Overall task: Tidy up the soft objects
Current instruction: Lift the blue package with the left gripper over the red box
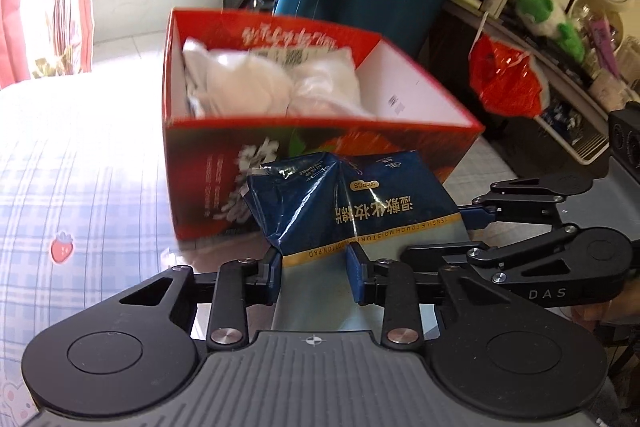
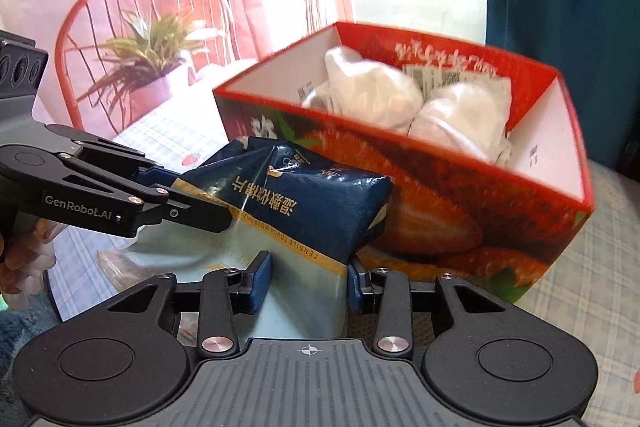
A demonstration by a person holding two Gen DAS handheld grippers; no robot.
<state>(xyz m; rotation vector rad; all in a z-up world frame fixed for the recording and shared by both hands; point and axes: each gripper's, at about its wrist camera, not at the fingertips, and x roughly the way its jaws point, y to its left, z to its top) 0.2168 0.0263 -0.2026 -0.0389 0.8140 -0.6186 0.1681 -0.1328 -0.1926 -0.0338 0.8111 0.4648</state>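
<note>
blurred by motion: the print on the red strawberry box (image 1: 224, 183) and the label on the white plastic-wrapped bundles (image 2: 416, 103) inside it, unreadable in both views. hidden behind the blue cotton pad packet (image 1: 344, 211): the lower middle of the box front. cut off at the left edge of the right wrist view: the hand (image 2: 20, 259) behind the left gripper (image 2: 230, 205).
</note>
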